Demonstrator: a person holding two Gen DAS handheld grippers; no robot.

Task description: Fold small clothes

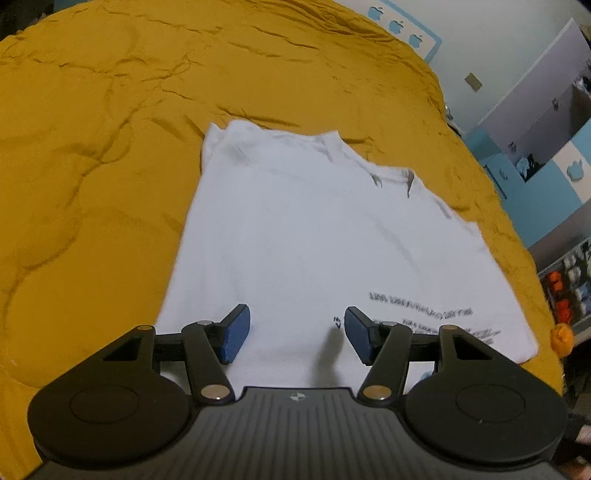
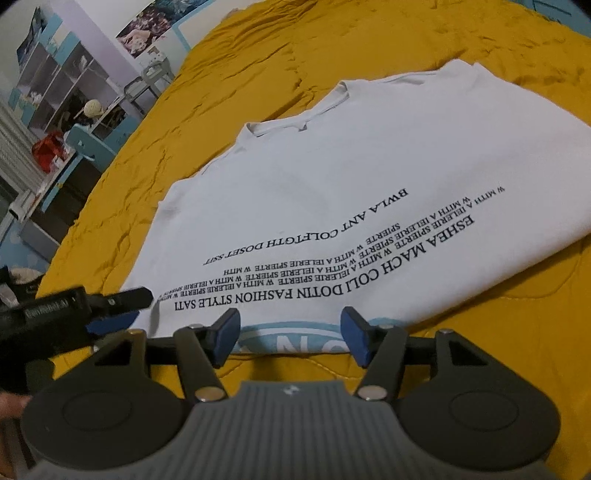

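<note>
- White T-shirt (image 1: 314, 240) lies flat on bed w/ mustard-yellow quilt (image 1: 92, 166); sides folded in, neck at far end, hem at near end.
- Black printed txt near hem, reads upside down from right wrist cam; blue-and-white print (image 2: 291, 338) peeks out under near edge.
- Left gripper (image 1: 297, 332): fingers spread wide, nothing betw them; over near hem area, blue pads (image 1: 236, 338) either side of bare white cloth. Contact w/ cloth – can't tell.
- Right gripper (image 2: 290, 338): fingers apart, not gripping; tips at near edge of shirt, straddling the blue print.
- In right cam, left gripper (image 2: 110, 306) shows at left, at shirt's near-left corner.
- Quilt wrinkled, esp. far and left of shirt.
- Bkgd: blue/white shelves (image 2: 55, 92) along wall past left side of bed; wall pics (image 2: 147, 26) above.
</note>
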